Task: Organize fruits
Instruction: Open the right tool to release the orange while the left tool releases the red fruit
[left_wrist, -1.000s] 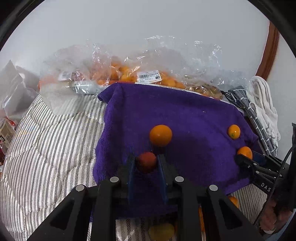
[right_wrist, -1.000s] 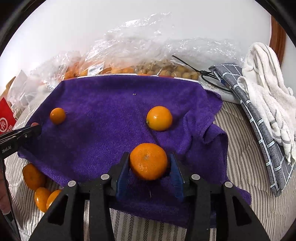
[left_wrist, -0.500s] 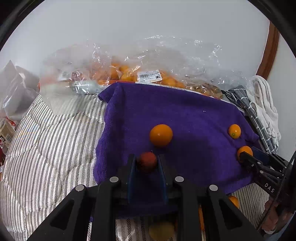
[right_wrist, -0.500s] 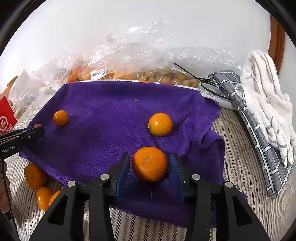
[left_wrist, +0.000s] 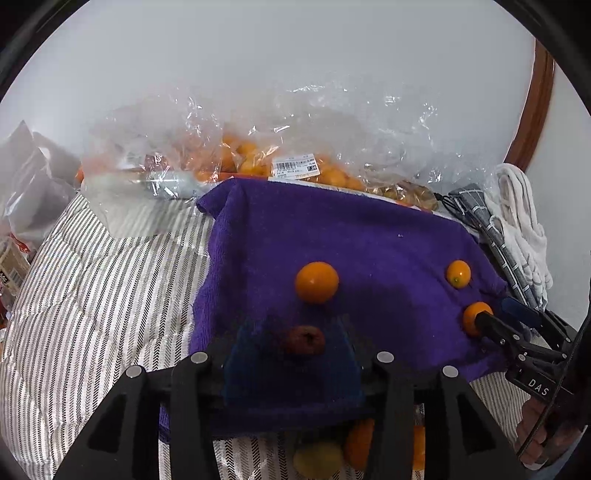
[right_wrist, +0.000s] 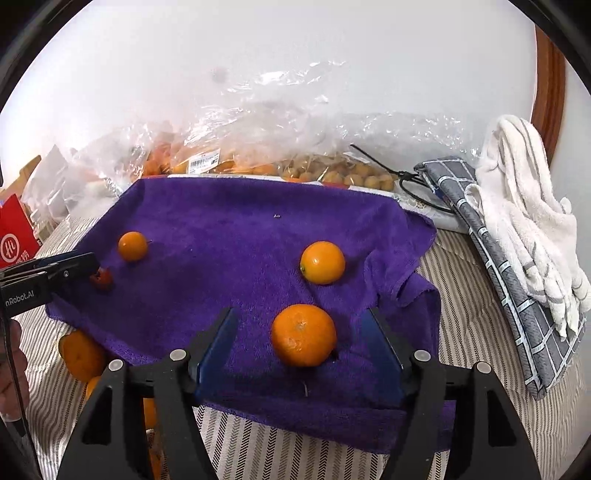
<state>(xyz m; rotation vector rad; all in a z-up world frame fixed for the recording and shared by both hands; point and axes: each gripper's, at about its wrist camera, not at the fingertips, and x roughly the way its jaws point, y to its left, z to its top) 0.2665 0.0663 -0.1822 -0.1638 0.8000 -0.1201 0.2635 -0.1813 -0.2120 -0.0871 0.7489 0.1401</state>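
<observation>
A purple towel (left_wrist: 351, 236) (right_wrist: 240, 229) lies on the striped bed. My left gripper (left_wrist: 291, 336) is open around a small dark red fruit (left_wrist: 304, 340) (right_wrist: 102, 278) resting on the towel's near left edge. My right gripper (right_wrist: 301, 332) is open around a mandarin (right_wrist: 303, 335) (left_wrist: 474, 317) resting on the towel. A small orange (left_wrist: 316, 282) (right_wrist: 132, 246) lies just beyond the red fruit. Another orange (right_wrist: 322, 262) (left_wrist: 458, 273) lies beyond the mandarin.
Plastic bags of fruit (left_wrist: 258, 162) (right_wrist: 280, 162) line the wall behind the towel. A grey checked cloth (right_wrist: 498, 280) and a white towel (right_wrist: 528, 214) lie at the right. Several loose oranges (right_wrist: 81, 354) (left_wrist: 362, 439) sit on the striped cover off the towel's front left edge.
Both grippers have opened. The red fruit and the mandarin, held before, now rest on the towel between the spread fingers.
</observation>
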